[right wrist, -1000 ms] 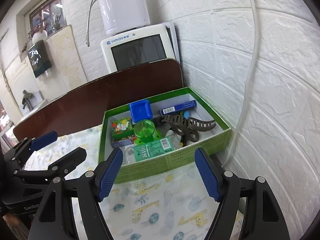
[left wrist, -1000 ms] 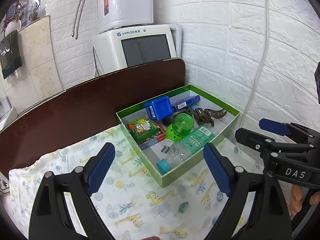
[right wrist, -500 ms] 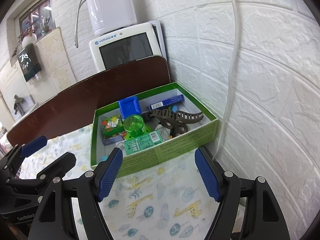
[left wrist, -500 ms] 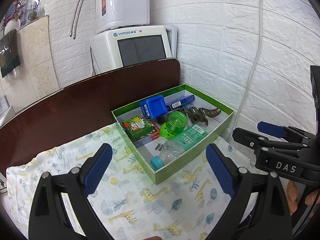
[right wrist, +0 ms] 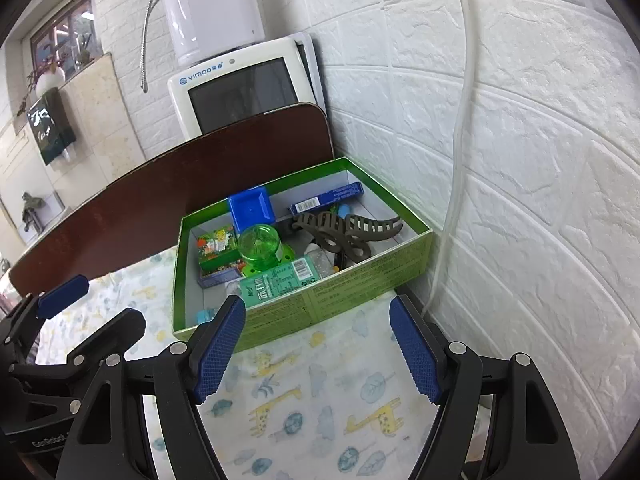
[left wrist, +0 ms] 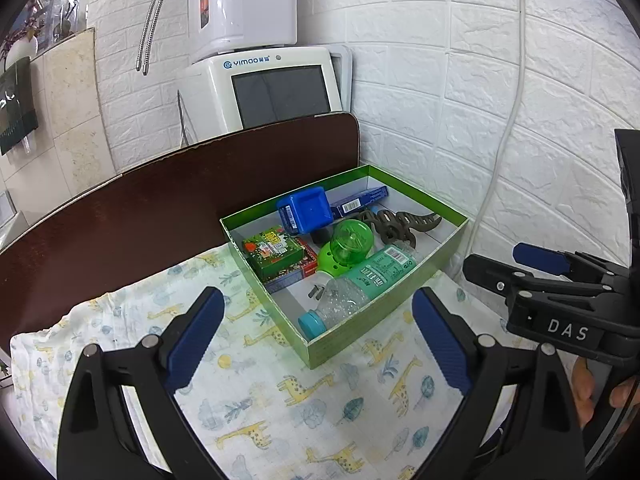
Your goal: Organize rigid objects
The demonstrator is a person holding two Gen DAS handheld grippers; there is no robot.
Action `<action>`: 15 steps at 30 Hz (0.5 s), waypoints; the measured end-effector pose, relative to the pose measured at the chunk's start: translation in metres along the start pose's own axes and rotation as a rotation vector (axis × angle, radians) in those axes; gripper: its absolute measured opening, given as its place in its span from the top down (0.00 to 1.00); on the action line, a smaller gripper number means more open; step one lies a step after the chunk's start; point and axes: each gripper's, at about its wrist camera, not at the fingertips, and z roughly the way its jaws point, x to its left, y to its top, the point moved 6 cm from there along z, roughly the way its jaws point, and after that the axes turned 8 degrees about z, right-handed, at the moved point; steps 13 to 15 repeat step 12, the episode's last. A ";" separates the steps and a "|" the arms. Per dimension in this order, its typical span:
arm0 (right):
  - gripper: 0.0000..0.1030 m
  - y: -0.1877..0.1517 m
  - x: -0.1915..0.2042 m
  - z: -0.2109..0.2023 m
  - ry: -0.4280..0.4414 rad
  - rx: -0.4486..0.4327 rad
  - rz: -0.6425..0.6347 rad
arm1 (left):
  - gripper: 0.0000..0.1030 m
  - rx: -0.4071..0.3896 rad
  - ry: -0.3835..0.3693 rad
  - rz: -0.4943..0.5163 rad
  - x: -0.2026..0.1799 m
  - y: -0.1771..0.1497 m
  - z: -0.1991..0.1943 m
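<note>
Currently both grippers, left (left wrist: 316, 336) and right (right wrist: 318, 346), spread wide, nothing between pads, hovering over giraffe cloth (left wrist: 280, 392). Green box (right wrist: 352, 284) by wall holds bottle (left wrist: 360, 284), hair claw (right wrist: 344, 232), blue tub (left wrist: 306, 210).

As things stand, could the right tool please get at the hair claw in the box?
Probably yes: the right tool is open and empty, and the hair claw lies on top in the open box, with nothing over it.
</note>
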 end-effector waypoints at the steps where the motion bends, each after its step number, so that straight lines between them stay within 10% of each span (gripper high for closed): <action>1: 0.26 0.000 0.000 0.000 0.000 0.002 0.001 | 0.08 0.000 -0.001 0.001 0.000 0.000 0.000; 15: 0.26 0.001 0.000 0.003 -0.002 0.008 -0.002 | 0.08 -0.003 -0.003 0.018 -0.003 0.000 0.001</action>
